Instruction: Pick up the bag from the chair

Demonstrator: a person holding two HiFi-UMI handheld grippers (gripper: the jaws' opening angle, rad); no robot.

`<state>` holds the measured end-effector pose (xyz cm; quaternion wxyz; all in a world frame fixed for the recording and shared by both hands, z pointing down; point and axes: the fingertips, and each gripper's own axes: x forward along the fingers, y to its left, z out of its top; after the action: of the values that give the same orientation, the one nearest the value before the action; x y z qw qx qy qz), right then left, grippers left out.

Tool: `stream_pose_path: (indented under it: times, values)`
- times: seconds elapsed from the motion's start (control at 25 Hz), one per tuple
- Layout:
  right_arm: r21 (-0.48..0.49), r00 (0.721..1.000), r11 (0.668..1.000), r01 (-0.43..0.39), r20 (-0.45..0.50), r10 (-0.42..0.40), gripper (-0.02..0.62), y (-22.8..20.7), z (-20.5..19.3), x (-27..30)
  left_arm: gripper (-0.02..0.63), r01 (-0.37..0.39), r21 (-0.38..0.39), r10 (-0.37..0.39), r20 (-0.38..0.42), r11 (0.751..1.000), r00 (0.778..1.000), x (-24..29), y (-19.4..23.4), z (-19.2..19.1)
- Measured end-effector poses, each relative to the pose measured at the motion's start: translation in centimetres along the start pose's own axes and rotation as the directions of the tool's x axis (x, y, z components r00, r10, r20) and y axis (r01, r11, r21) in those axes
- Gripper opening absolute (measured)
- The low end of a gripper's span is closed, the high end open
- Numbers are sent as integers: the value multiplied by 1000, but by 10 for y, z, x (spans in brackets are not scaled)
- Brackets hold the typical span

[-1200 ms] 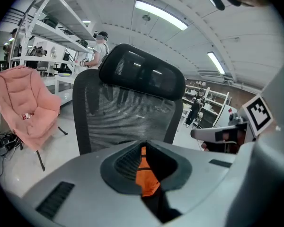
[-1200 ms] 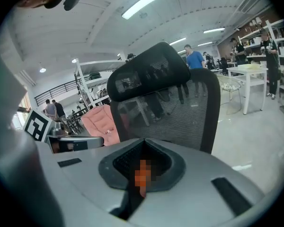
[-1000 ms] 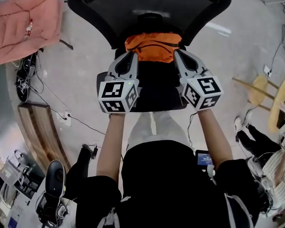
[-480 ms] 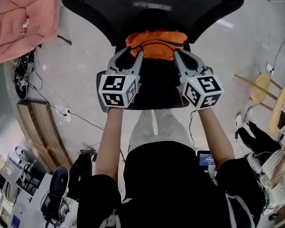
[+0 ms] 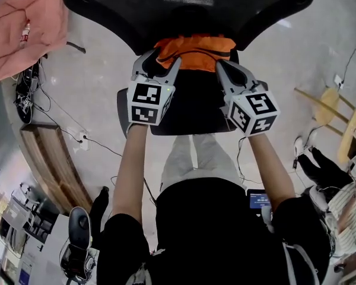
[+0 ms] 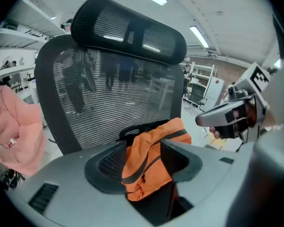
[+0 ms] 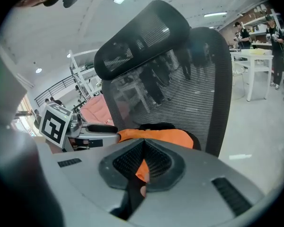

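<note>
Left gripper view, first voice: why is your left tool [image 6: 142, 148] released?
Second voice: its jaws have just been opening round the orange fabric bag [image 6: 144, 174], unpressed, on the black mesh office chair [image 6: 113, 98]. Your right tool [image 7: 143, 145] pinches a fold, probably steadying it.

- Head view: taken from above the person, faced steeply down onto the chair [image 5: 190, 5] and the floor [image 5: 95, 88].
- Left gripper view: carried on the left gripper [image 5: 160, 60], directed along its jaws, set very near the bag [image 6: 149, 160], the backrest behind.
- Right gripper view: carried on the right gripper [image 5: 220, 66], likewise near, aimed at the same backrest.
- Shared by all three: chair and bag. Each gripper is caught in the other's view.
</note>
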<state>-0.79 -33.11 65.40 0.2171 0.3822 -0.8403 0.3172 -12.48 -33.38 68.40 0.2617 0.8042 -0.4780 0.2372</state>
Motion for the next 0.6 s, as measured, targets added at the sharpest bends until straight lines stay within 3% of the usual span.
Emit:
stream_pose_path:
  times: [0.6]
  values:
    - [39,1000,999,-17,-22,18,0,-6,-15,5,279,65,194,-43,-113,979,993,52,-7,-13]
